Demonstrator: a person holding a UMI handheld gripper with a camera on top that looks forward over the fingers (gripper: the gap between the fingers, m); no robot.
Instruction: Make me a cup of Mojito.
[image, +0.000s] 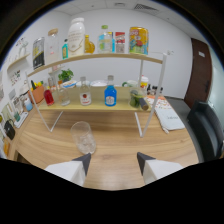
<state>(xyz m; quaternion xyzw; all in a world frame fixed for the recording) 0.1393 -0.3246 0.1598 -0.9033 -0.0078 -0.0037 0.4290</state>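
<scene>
The gripper is held level above the wooden table, fingers spread apart with nothing between them. Just ahead of the left finger stands an empty glass, upright on the table. Beyond it a two-tier shelf holds a blue bottle, a red bottle and jars. A booklet lies beside the shelf.

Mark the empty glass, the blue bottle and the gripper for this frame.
empty glass (83, 137): gripper view, on its clear side wall.
blue bottle (110, 95): gripper view, on its blue body.
gripper (113, 163): gripper view, midway between its open fingertips.
</scene>
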